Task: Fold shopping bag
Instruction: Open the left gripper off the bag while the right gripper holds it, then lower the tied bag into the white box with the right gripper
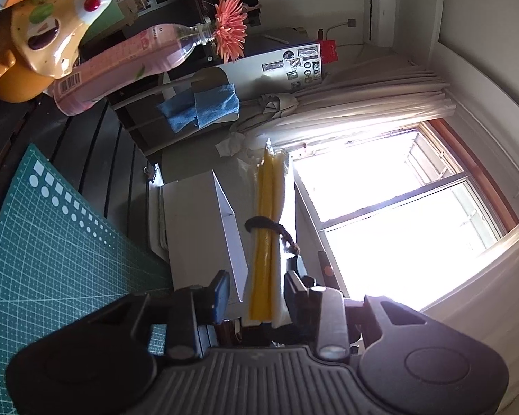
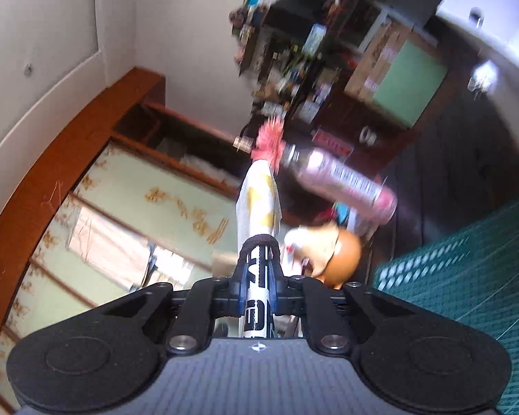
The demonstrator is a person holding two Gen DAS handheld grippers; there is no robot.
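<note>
My right claw [image 2: 258, 285] is clamped on the shopping bag [image 2: 257, 207], its blue pads pressed against both sides of the rolled white-and-yellow bundle. A black cord [image 2: 259, 241] loops around the bundle just ahead of the fingertips, and the free end of the bag stands out past it, up off the worktop.

My left claw [image 1: 256, 294] sits with its jaws apart. The same bag [image 1: 266, 242] runs between them, yellow and white here, but the left pad [image 1: 221, 292] stands clear of it; whether the right pad touches the bag I cannot tell. The black cord [image 1: 263, 225] wraps the bundle further out from this claw.

Taking the bag as my landmark: in the left wrist view a green cutting mat [image 1: 52, 242] lies on the dark worktop [image 1: 97, 145] to its left, and a white box [image 1: 197, 221] sits just beside it. Beyond the bag's far end a pink bottle [image 1: 121, 65] holds a coral flower [image 1: 230, 29], with a ceramic figure [image 1: 48, 34] next to the bottle. A bright window [image 1: 398, 214] is to the bag's right. The right wrist view is motion-blurred.
</note>
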